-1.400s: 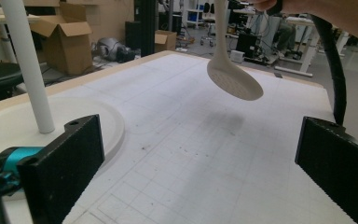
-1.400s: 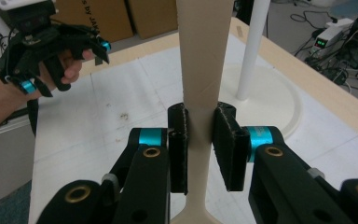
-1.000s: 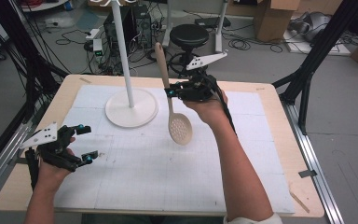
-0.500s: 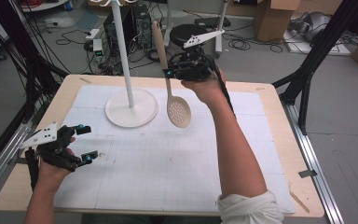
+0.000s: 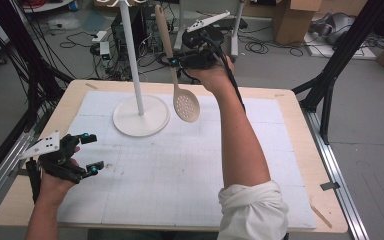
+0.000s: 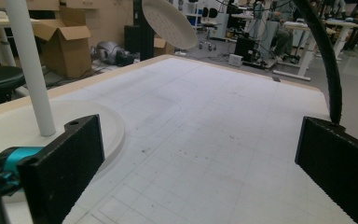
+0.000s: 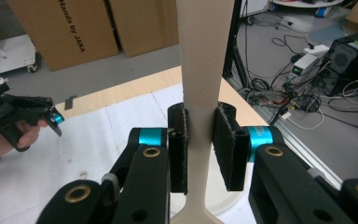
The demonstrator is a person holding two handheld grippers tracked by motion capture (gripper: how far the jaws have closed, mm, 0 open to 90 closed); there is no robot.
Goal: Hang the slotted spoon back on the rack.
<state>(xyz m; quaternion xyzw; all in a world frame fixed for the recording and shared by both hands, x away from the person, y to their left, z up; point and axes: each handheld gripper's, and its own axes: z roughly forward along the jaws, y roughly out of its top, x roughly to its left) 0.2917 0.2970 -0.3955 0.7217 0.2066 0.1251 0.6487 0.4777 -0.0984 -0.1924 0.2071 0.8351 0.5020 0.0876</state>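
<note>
Your right gripper [image 5: 172, 62] clamps its jaws on the handle of the beige plastic slotted spoon [image 5: 178, 80], holding it upright in the air, perforated bowl down, just beside the pole of the white round-based stand [image 5: 139, 112]. Your left gripper [image 5: 89, 153] rests released, jaws wide apart, near the front left of the white gridded mat [image 5: 180, 170].

From my station I see a grey floor [image 5: 280, 60] strewn with black cables [image 5: 265, 47] beyond the wooden table [image 5: 300, 150]. Cardboard boxes [image 5: 292, 20] sit at the far side, near electronics units [image 5: 107, 42]. A black round stool [image 6: 0, 79] stands off to one side; desks [image 6: 317, 28] line the bright room.
</note>
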